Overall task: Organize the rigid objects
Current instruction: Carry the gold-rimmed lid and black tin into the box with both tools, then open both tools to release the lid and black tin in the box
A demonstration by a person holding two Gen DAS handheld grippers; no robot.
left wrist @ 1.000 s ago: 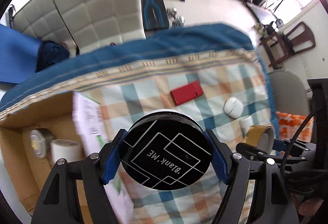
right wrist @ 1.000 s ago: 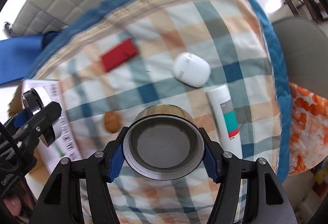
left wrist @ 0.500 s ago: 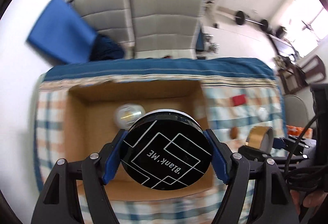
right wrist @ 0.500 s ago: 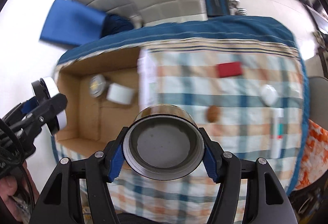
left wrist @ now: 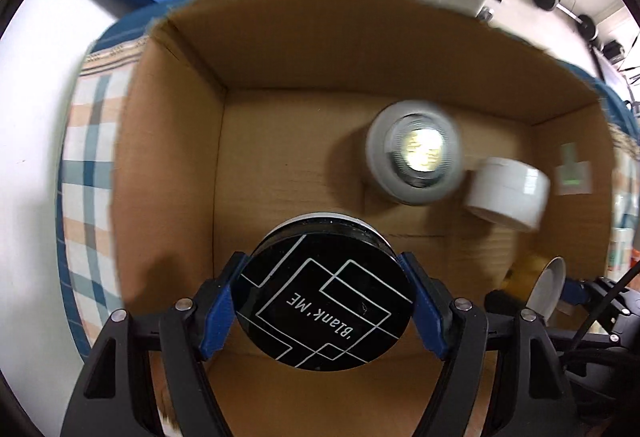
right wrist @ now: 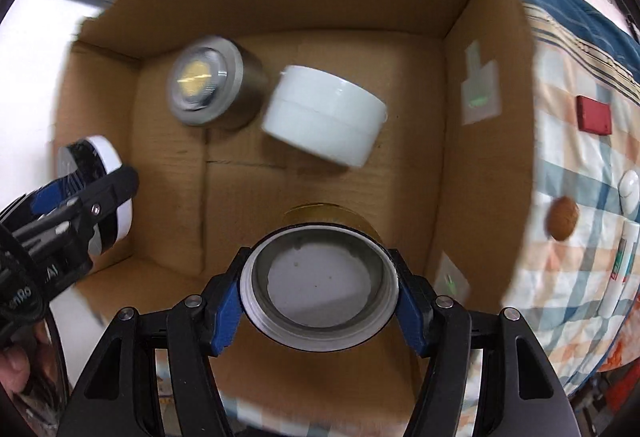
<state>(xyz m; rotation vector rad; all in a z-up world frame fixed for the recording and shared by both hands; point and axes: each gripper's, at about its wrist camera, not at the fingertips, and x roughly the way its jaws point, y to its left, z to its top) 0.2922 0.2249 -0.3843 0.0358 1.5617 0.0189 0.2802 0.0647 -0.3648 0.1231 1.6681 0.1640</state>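
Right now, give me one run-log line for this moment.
left hand-held gripper: shut on round black-lidded tin | right hand-held gripper: shut on gold-walled round jar | both above brown cardboard box

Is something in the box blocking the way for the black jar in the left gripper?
Nothing visible: bare cardboard box floor lies beyond the black jar; the silver puck light and white jar sit right.

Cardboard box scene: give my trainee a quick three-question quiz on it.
1. True or false: the brown cardboard box holds a round silver puck light and a white plastic jar.
2. What does the left gripper grip?
3. The right gripper clamps: A) red flat case, B) gold-walled round tin, C) brown nut.

Key: 1 true; 2 a black round tin with white lines; 3 B.
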